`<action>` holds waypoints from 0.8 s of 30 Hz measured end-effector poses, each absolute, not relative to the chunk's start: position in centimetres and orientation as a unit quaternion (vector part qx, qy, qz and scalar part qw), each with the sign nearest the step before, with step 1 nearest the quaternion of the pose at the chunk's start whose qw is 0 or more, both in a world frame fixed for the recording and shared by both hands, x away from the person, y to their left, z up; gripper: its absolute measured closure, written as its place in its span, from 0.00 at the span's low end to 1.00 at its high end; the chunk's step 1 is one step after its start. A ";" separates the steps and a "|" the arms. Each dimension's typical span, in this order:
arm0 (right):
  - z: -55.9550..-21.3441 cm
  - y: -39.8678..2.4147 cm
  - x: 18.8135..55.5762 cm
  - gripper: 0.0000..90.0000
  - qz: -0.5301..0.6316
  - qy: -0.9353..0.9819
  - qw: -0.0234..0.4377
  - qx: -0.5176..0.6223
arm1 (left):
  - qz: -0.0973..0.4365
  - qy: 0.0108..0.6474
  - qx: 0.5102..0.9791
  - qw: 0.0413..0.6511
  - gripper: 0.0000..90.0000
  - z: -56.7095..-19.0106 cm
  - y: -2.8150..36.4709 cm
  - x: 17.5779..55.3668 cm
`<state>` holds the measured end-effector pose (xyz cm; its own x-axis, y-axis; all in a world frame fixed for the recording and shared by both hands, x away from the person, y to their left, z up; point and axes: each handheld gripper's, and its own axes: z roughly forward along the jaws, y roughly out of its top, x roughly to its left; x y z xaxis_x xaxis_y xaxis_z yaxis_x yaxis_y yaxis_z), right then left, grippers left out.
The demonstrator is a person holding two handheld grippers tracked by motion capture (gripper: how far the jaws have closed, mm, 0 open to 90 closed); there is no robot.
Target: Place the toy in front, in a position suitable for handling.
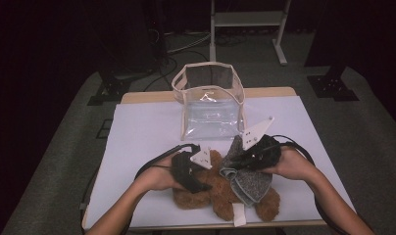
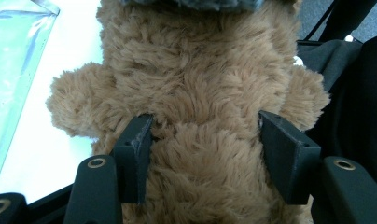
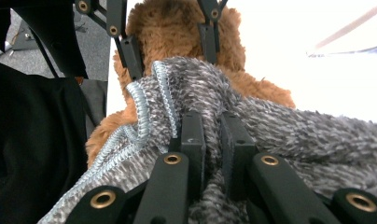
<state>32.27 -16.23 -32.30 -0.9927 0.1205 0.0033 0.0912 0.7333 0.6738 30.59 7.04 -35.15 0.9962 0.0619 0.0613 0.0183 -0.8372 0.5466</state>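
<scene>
Brown plush is seen nearest: a teddy point(image 1: 224, 191) lies at the near edge of the white-covered desk point(image 1: 137, 147), a little right of centre. Its body is clamped by the left gripper point(image 2: 203, 140), whose pads press into the fur on both sides, the jaws standing moderately wide around it. Just right of that, a grey knitted garment point(image 1: 249, 180) is draped over the teddy's upper part. A fold of the garment point(image 3: 280, 135) is pinched in the right gripper point(image 3: 213, 140), its jaws narrow, almost closed. Farther off, at the desk's far middle, a clear bag point(image 1: 209, 100) stands upright, well apart from the teddy.
</scene>
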 end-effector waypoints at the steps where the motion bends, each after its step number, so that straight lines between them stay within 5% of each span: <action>1: -32.5 -16.3 32.3 0.90 0.357 0.932 0.020 0.058 | 0.037 0.020 0.958 0.284 0.43 -35.0 7.1 30.7; 13: -34.6 -18.7 30.9 0.90 0.370 0.926 0.010 0.078 | 0.033 0.050 0.953 0.296 0.35 -33.3 9.7 30.6; 24: -32.5 -16.2 29.2 0.90 0.344 0.938 0.035 0.027 | 0.018 0.041 0.955 0.294 0.41 -35.6 9.4 29.9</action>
<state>29.18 -16.16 -32.47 -0.9961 0.0749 -0.0474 0.0265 0.7614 0.6478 29.86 9.43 -35.64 0.9960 0.0885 0.0097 0.0677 -0.8240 0.5625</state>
